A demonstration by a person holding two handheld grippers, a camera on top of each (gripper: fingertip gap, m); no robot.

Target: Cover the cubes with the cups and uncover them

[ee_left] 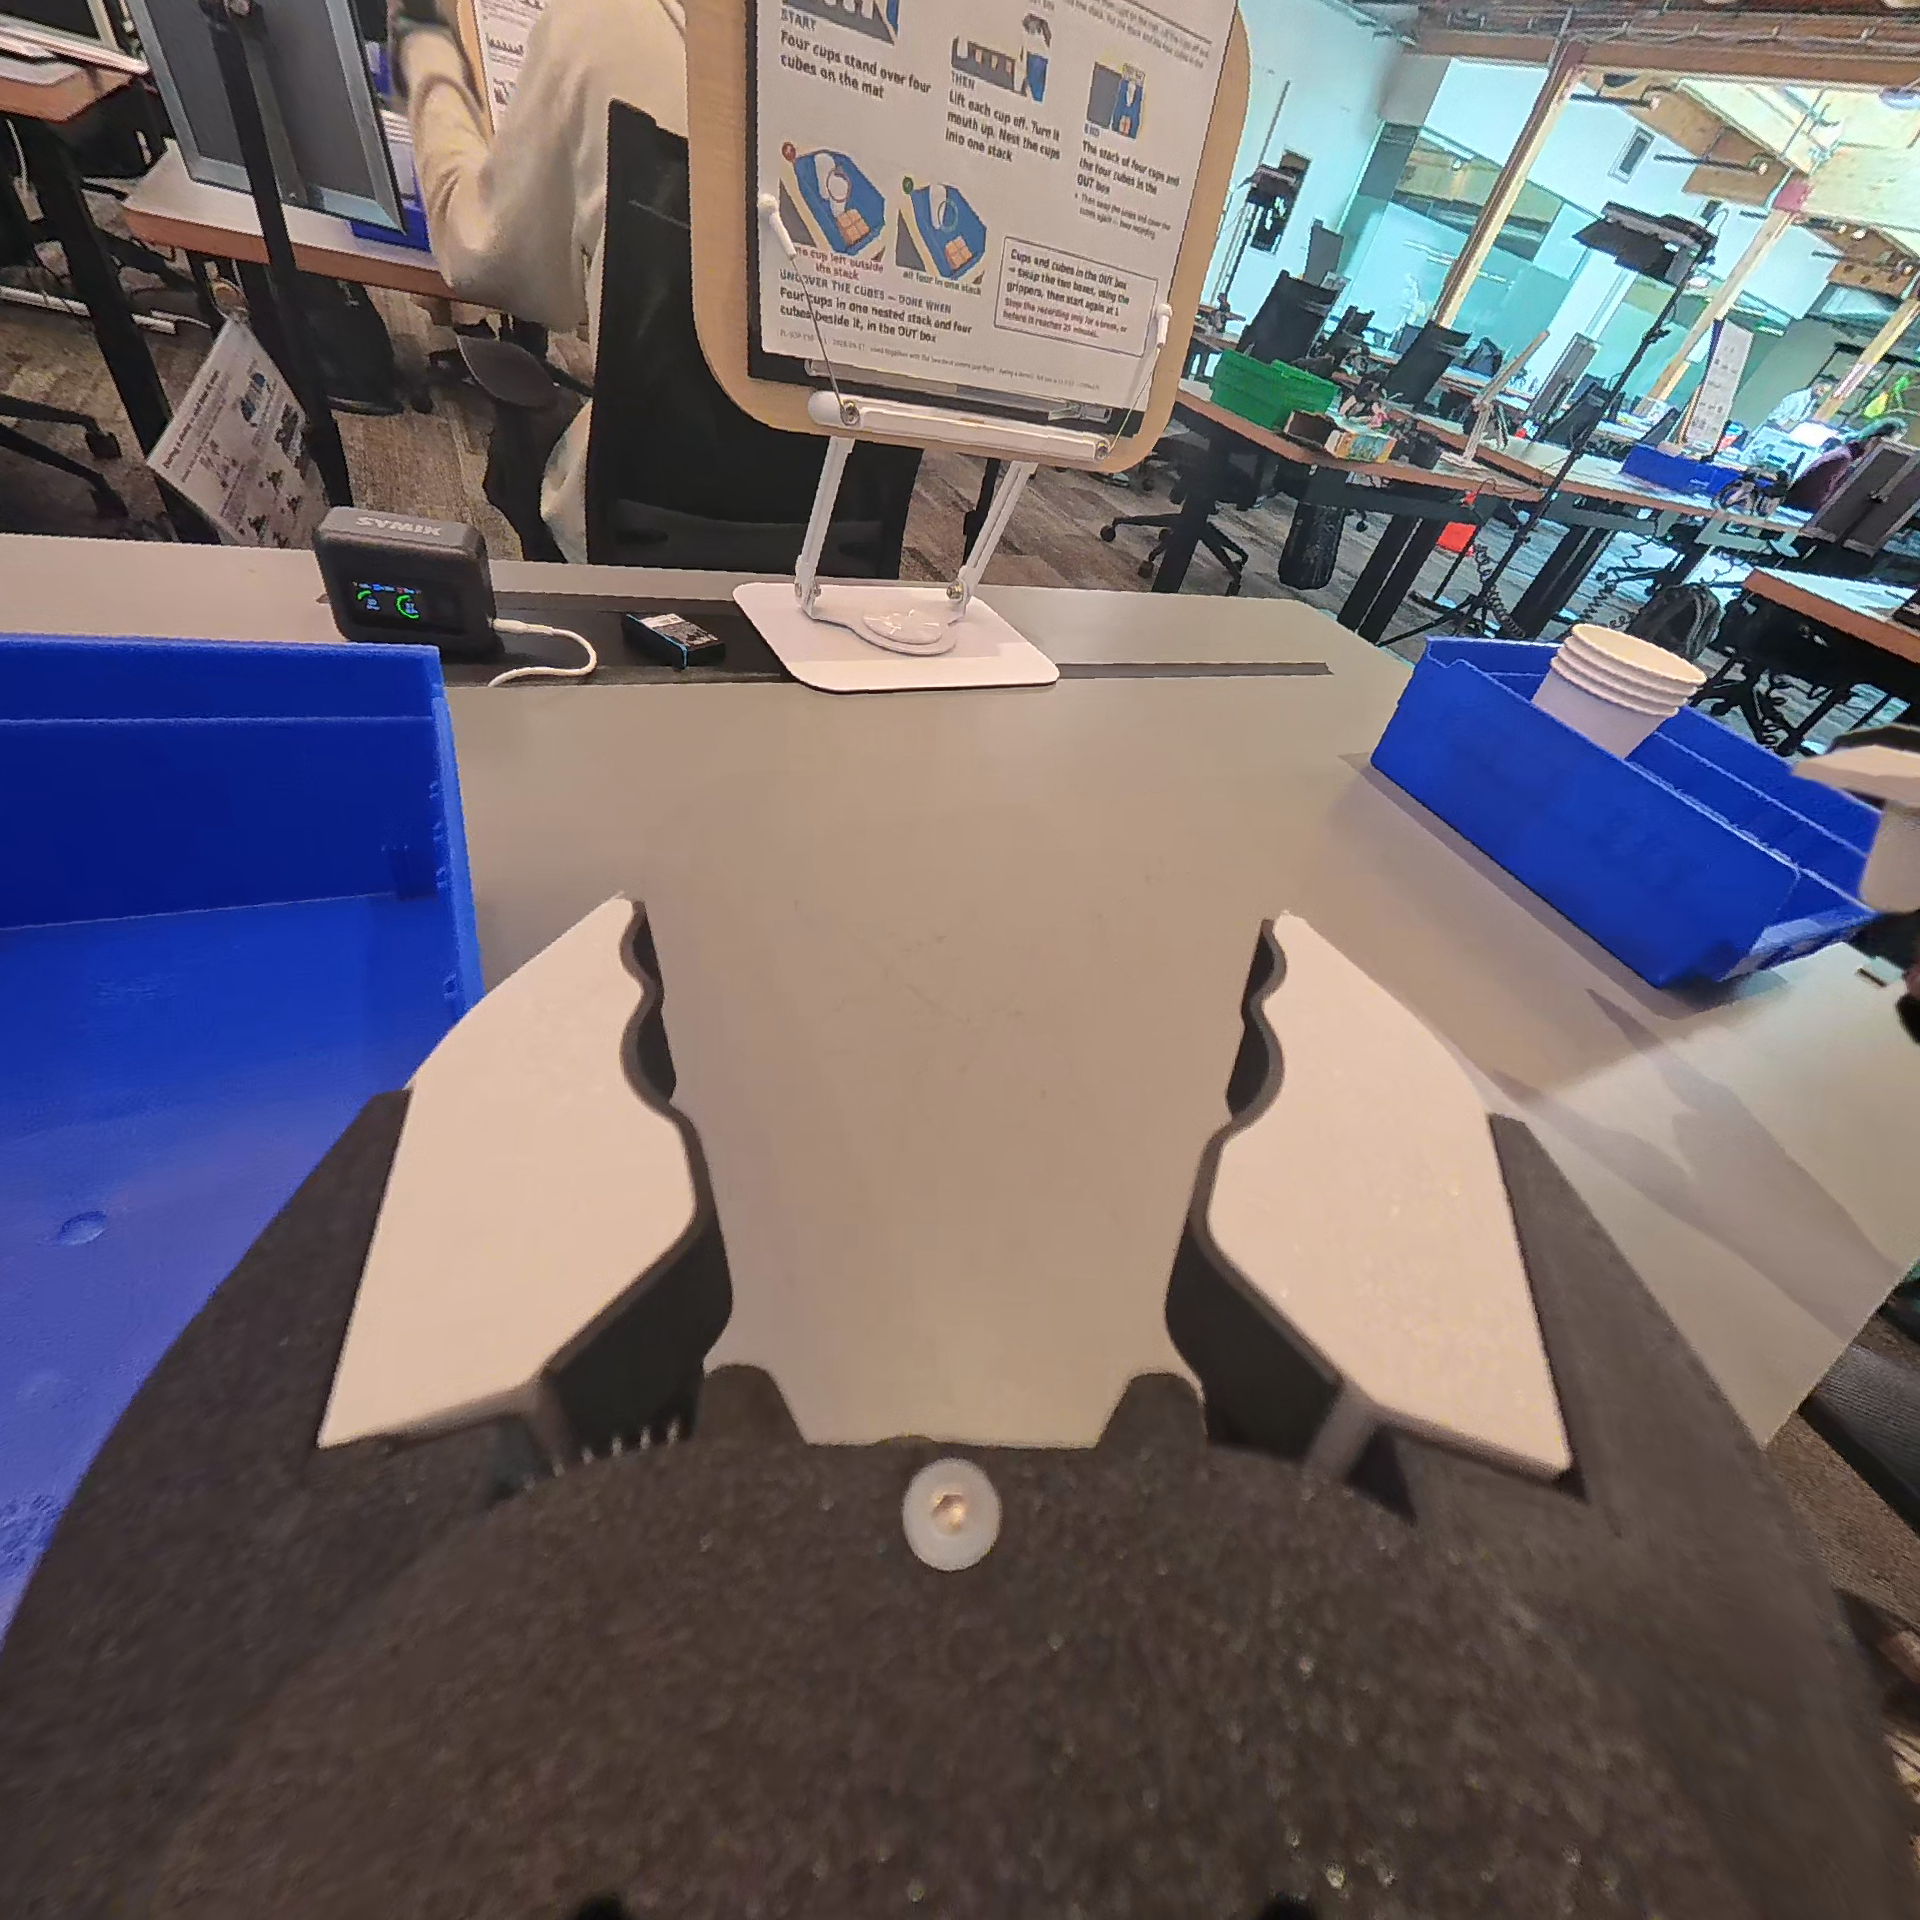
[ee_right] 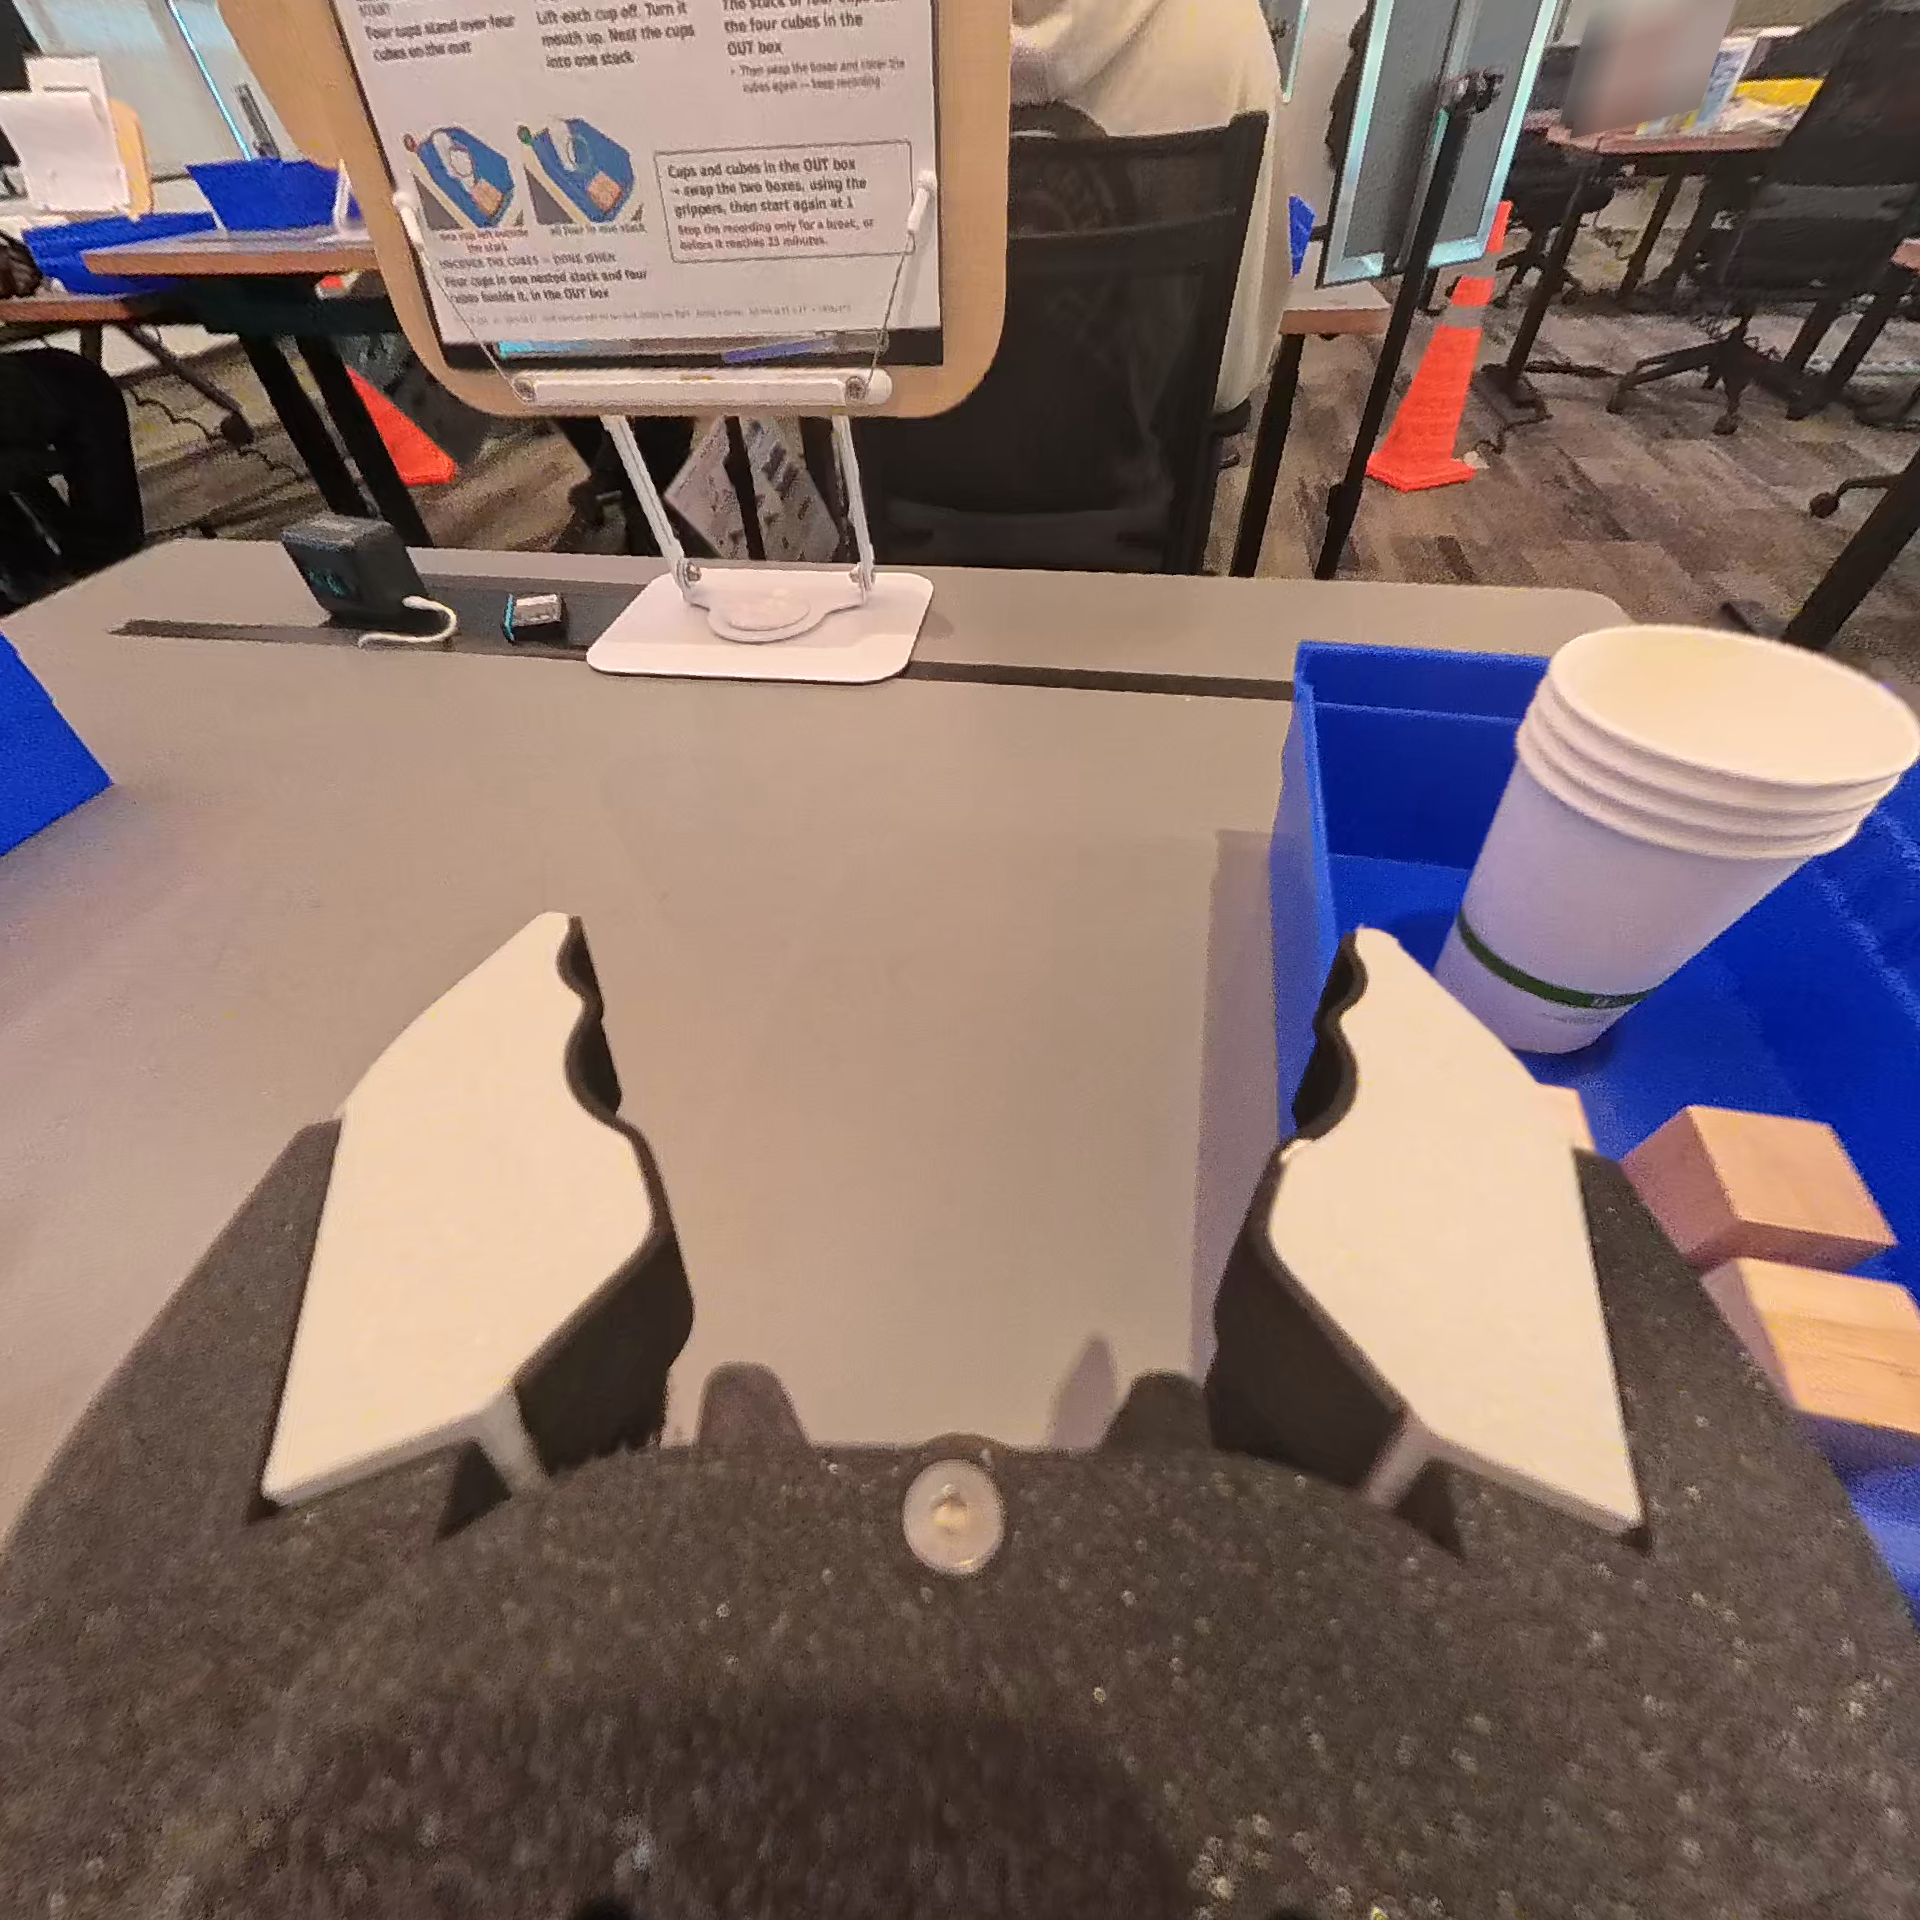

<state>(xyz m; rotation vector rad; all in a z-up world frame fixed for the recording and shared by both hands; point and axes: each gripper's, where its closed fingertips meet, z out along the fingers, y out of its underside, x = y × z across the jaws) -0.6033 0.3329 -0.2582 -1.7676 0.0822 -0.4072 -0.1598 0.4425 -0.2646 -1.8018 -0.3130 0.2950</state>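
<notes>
A nested stack of white paper cups (ee_right: 1662, 831) stands mouth up in the blue bin (ee_right: 1382, 790) at the right of the grey table. Wooden cubes (ee_right: 1756, 1184) lie in the same bin, in front of the stack. My right gripper (ee_right: 961, 935) is open and empty over the bare table, its right finger next to the bin's left wall. My left gripper (ee_left: 951, 920) is open and empty over the table beside a second blue bin (ee_left: 208, 790) at the left, which looks empty. The cup stack (ee_left: 1616, 686) and right bin (ee_left: 1579, 821) also show far right in the left wrist view.
An instruction board on a white stand (ee_left: 899, 644) sits at the table's far edge, with a small black device with a lit screen (ee_left: 405, 587) and a small black block (ee_left: 675, 636) beside it. A person sits behind in a chair (ee_left: 665, 343). Part of the other gripper (ee_left: 1881, 790) shows at the right edge.
</notes>
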